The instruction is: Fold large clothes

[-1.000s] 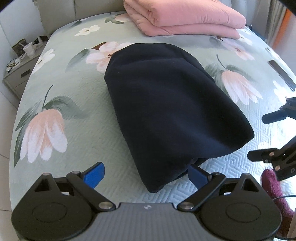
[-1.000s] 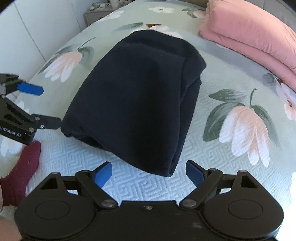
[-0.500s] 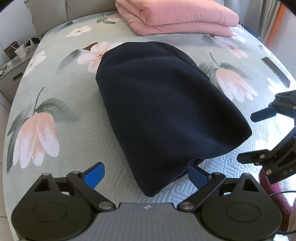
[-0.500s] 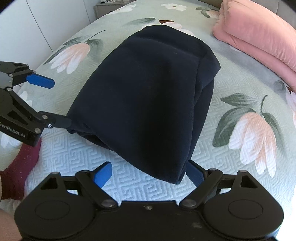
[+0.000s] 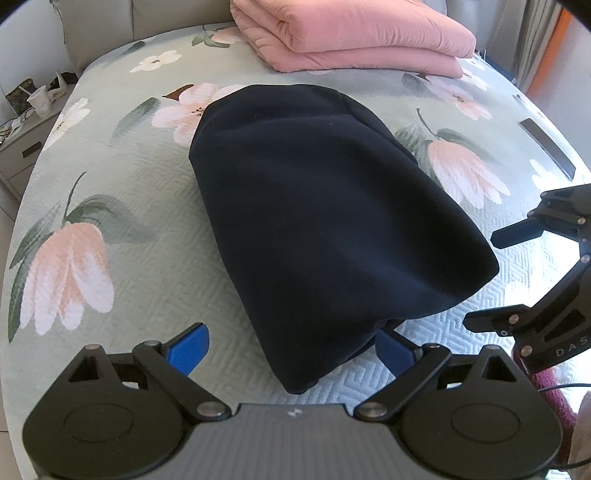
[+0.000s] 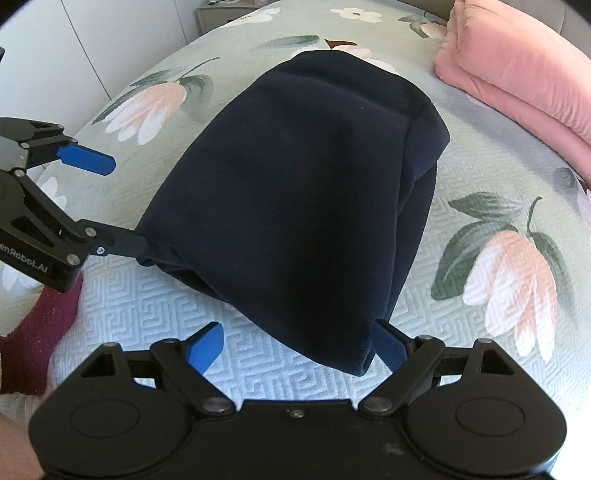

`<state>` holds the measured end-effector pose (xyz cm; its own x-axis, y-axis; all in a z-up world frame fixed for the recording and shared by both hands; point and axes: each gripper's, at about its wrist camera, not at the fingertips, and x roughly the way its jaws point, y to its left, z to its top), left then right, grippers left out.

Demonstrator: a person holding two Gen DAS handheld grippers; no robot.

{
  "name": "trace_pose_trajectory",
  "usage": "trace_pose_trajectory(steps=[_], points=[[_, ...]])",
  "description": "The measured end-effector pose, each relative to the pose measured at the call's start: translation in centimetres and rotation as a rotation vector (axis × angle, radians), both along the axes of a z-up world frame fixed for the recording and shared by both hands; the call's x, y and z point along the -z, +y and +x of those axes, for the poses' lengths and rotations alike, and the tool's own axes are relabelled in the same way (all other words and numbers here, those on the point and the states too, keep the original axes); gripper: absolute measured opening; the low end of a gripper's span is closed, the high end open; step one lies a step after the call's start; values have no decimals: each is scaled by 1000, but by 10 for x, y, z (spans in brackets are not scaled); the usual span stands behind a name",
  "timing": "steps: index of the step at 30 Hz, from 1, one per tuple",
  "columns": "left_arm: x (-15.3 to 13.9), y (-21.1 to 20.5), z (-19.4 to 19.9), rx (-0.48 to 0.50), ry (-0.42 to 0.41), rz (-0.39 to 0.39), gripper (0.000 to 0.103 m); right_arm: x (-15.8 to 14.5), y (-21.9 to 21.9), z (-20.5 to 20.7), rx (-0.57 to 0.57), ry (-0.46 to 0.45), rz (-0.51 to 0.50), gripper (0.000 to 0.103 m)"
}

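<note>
A wide bed (image 5: pixel 122 236) fills the room, covered by a pale green quilted spread printed with big pink flowers. In the middle of it lies the dark navy garment (image 5: pixel 325 214), folded into a thick, rounded bundle that runs from the near edge of the bed toward the far end. Beyond it, at the far end, sits a folded pink comforter (image 5: pixel 354 33), well apart from the garment. A bedside cabinet (image 5: pixel 22 147) stands off the far left corner, with a white cup (image 5: pixel 38 101) and some clutter on top.

The left gripper (image 5: pixel 291 347) is down at the near left corner of the bundle with its blue fingers spread wide. The left finger lies bare on the spread, while the right one is tucked against the garment's near edge, so the corner of the cloth sits between them unclamped. The right gripper (image 6: pixel 295 345) is at the near right corner, its jaws likewise wide apart: one blue finger is clear of the cloth, the other is partly hidden beside the garment's edge. Nothing is pinched by either. A dark red sock (image 6: pixel 33 332) shows on the near side between the two tools.
</note>
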<state>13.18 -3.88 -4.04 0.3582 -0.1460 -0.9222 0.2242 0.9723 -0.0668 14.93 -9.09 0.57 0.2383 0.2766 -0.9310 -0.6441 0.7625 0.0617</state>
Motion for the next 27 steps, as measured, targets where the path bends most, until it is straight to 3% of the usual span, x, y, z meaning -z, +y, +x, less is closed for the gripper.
trace_pose_trajectory(steps=[27], points=[[-4,3,-3,-17,-15,-1,98,-2,-1,-1,14,-2,-1,102]])
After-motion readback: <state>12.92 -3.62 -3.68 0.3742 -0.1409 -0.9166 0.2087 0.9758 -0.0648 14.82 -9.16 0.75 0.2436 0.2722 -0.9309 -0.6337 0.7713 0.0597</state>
